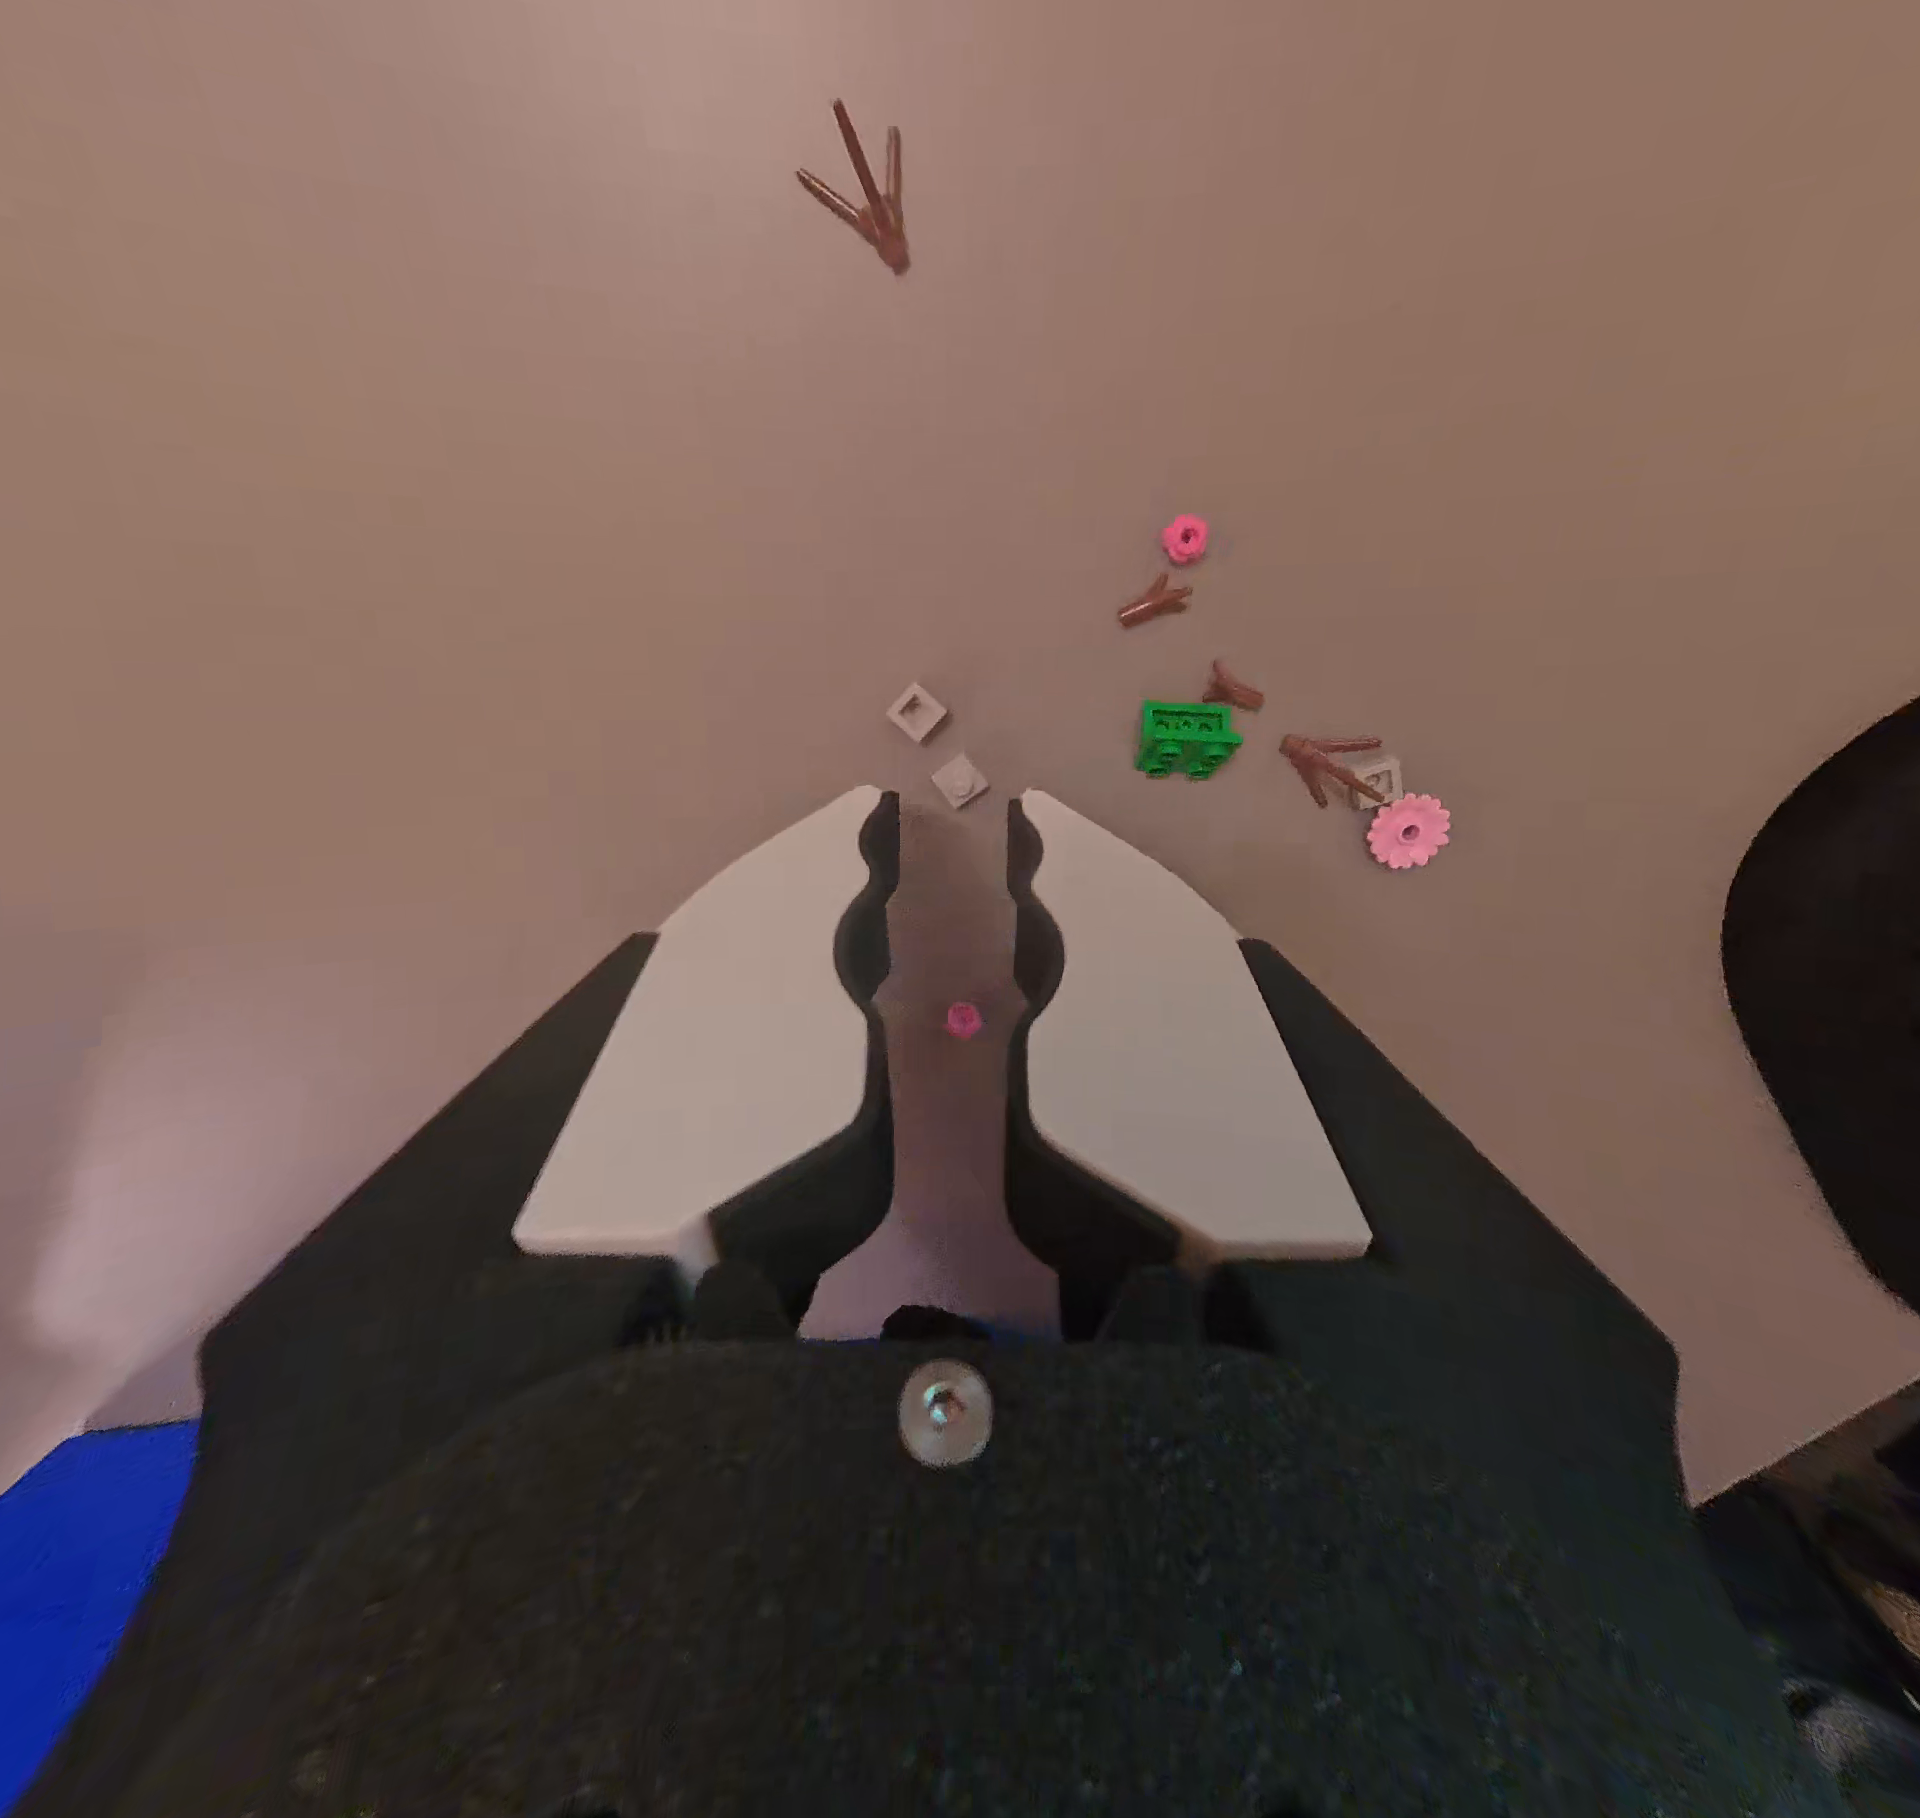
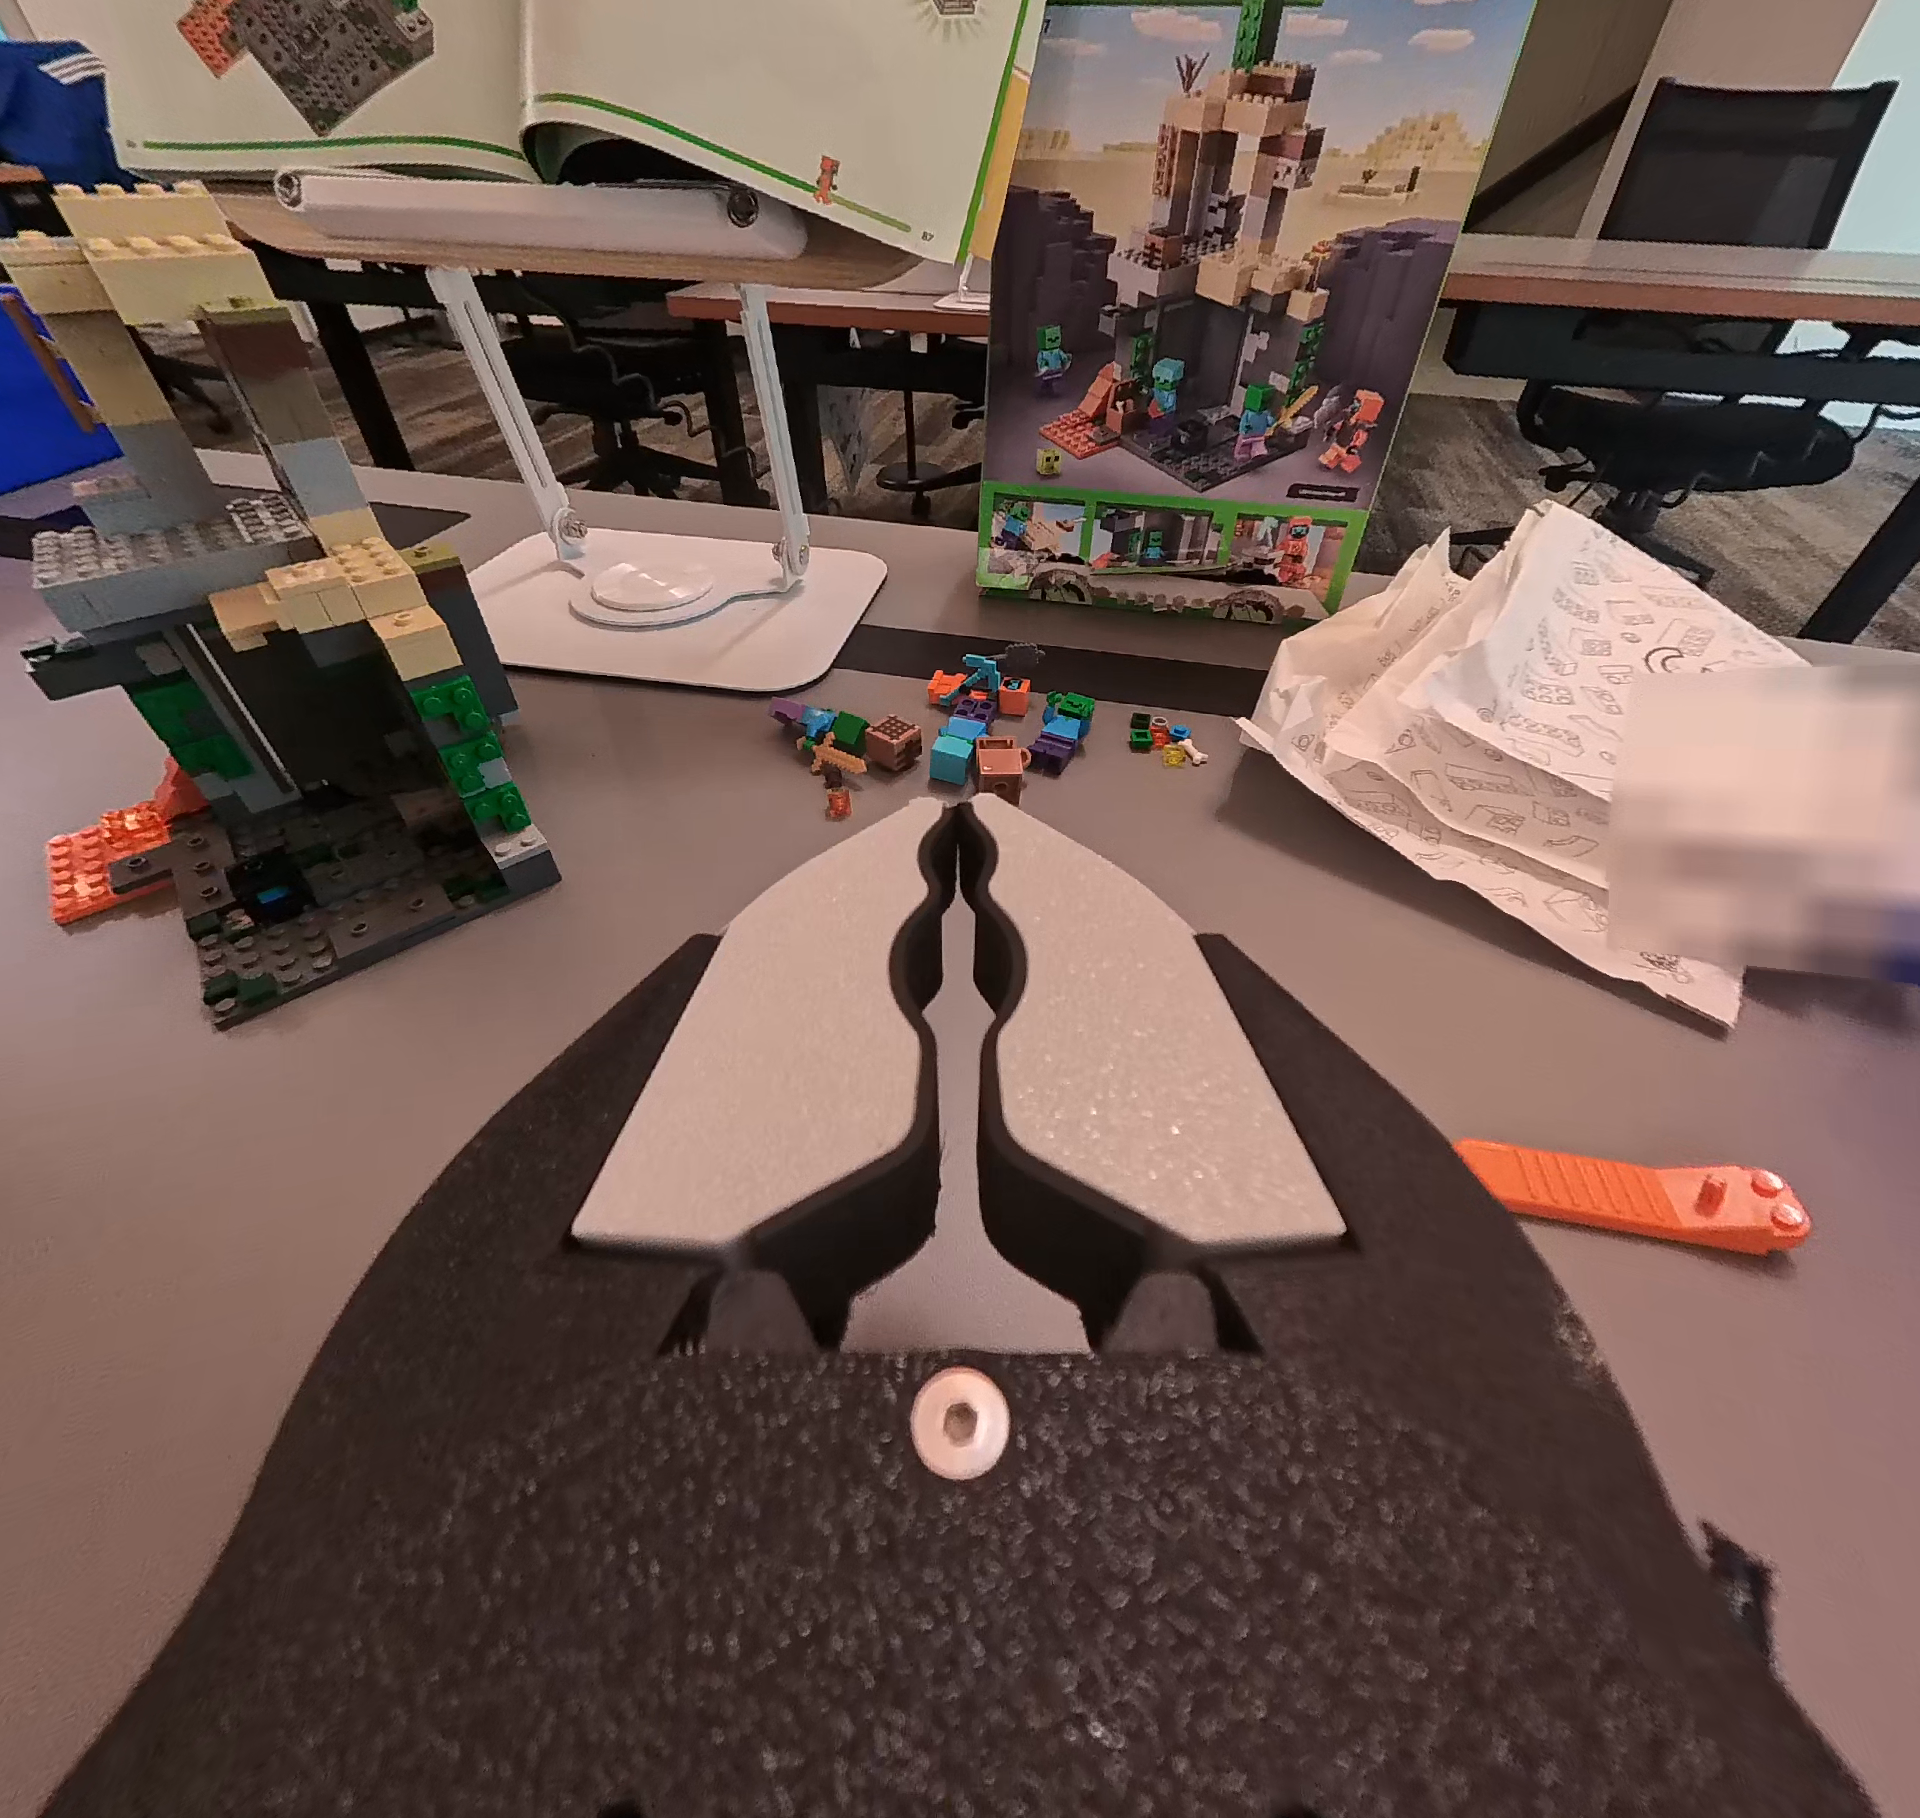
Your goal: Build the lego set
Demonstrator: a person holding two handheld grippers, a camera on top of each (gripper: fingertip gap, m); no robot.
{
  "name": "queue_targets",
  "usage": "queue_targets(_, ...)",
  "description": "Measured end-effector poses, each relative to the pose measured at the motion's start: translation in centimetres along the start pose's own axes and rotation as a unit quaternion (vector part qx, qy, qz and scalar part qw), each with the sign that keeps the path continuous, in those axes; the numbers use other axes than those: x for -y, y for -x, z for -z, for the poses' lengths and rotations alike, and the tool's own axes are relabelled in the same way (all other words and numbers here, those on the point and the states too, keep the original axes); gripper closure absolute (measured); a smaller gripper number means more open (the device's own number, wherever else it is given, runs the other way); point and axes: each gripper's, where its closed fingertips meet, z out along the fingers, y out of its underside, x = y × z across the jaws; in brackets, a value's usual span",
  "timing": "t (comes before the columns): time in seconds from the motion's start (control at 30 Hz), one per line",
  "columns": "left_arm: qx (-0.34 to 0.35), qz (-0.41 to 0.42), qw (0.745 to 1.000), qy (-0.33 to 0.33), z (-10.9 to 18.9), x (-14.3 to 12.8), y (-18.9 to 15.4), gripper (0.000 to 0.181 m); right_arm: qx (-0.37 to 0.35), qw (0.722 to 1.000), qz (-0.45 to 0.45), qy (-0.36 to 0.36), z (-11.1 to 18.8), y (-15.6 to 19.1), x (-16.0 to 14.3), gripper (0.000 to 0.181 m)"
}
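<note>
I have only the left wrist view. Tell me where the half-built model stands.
Observer: The right wrist view shows the model on the table, left of the right tool.
Operator: Report that tool's state.
Observer: Its jaws are shut, holding nothing.
Operator: Name anything lying to its right.
Observer: An orange brick separator lies flat on the table there.

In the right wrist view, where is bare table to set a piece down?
Free: the grey strip between the partly built model and the right gripper, and the patch above the orange brick separator, below the crumpled paper bags. Crowded: the loose pieces before the box.
</note>
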Motion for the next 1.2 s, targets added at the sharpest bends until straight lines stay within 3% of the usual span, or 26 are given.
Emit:
queue_targets(0.53,-0.001,0.002,1.0,0.011,-1.2,-0.1,0.2,0.171,0.0,1.0,0.0,0.002,-0.1,0.0,-0.1,0.181)
queue_targets(0.63,0.006,-0.01,1.0,-0.007,-0.3,1.2,-0.3,0.172,0.0,1.0,0.0,0.002,-0.1,0.0,-0.1,0.181)
queue_targets(0.77,0.004,-0.071,0.996,-0.051,1.2,5.3,-3.8,0.172,0.002,1.0,0.001,0.002,-0.1,0.1,-0.1,0.181)
queue_targets(0.93,-0.028,-0.175,0.981,-0.076,0.7,10.3,-11.0,0.172,0.003,1.0,0.003,0.001,0.0,0.2,0.0,0.181)
queue_targets(1.03,-0.038,-0.219,0.973,-0.058,-0.6,11.6,-13.2,0.172,0.003,1.0,0.003,0.0,0.0,0.2,0.0,0.181)
queue_targets(1.2,-0.057,-0.235,0.97,-0.032,-2.1,11.8,-14.1,0.172,0.001,1.0,0.001,-0.002,0.1,0.0,0.2,0.181)
